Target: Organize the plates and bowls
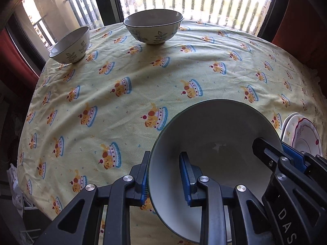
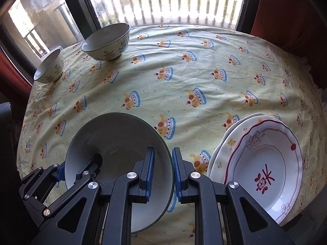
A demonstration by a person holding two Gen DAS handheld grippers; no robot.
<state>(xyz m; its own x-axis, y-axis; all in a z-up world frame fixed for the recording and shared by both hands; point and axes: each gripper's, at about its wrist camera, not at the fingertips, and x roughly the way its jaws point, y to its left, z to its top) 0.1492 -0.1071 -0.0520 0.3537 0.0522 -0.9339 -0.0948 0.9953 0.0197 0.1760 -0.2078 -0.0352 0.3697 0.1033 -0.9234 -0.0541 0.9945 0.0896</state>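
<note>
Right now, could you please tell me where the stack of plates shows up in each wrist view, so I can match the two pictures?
Left wrist view: the stack of plates is only a sliver at the right edge, partly behind the right hand-held gripper.
Right wrist view: the stack of plates fills the lower right, with the red-rimmed plate on top.
Shared landmark: the larger leaf-patterned bowl near the window.

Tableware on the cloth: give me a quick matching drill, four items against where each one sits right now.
Items:
1. big plain bowl
2. red-rimmed plate
3. larger leaf-print bowl
4. smaller leaf-print bowl

Places:
A. far left edge of the table
B. top of the plate stack, near right
C. far side, by the window
D. rim pinched by both tongs

Pairs: 1-D, 2-B, 3-C, 4-A
</note>
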